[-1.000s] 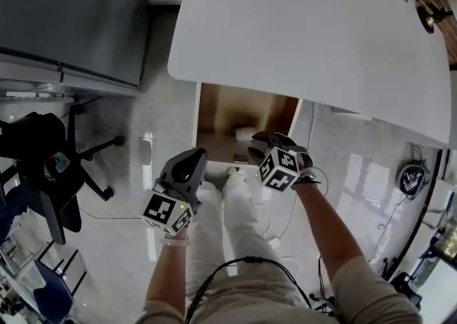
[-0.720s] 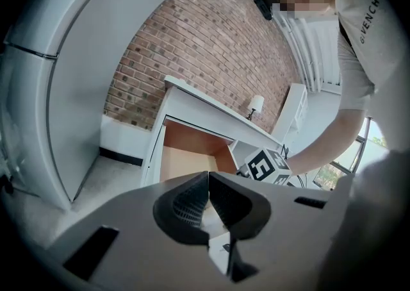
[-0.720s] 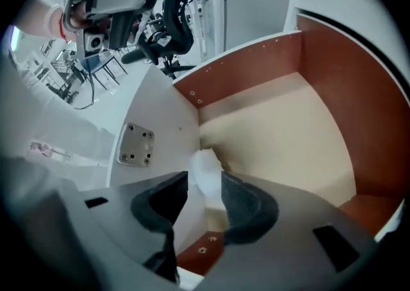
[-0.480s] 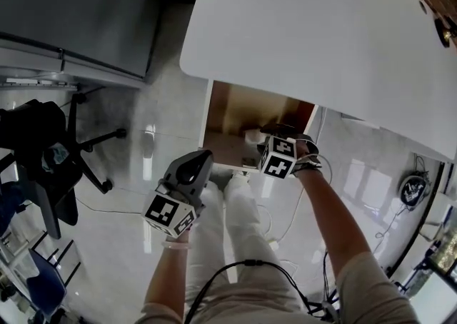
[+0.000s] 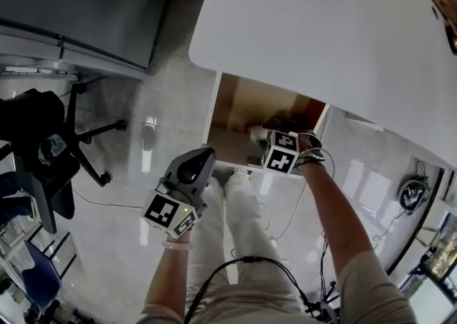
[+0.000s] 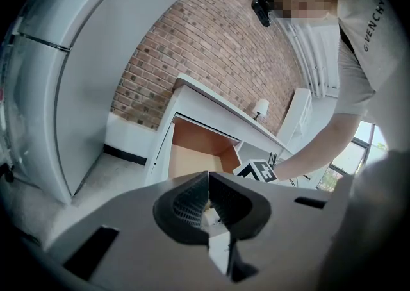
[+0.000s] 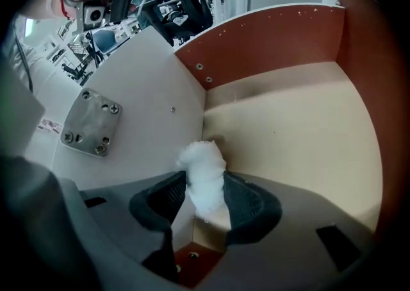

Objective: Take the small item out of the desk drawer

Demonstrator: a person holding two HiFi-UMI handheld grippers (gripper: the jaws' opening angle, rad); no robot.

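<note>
The right hand-held gripper is inside the open drawer, its jaws opening wide. The small white item lies between them beside the drawer's side wall, and its long axis seems to run along the jaws. The left hand-held gripper, closed and empty, hangs outside the drawer, farther away.

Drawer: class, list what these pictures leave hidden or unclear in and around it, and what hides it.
1. Right gripper view: the right gripper is opening its jaws with the item between them; they hide its lower part; contact unclear.
2. Head view: the desk covers the drawer's back; item too small to identify.
3. Left gripper view: the left gripper blocks the drawer's near part.
</note>
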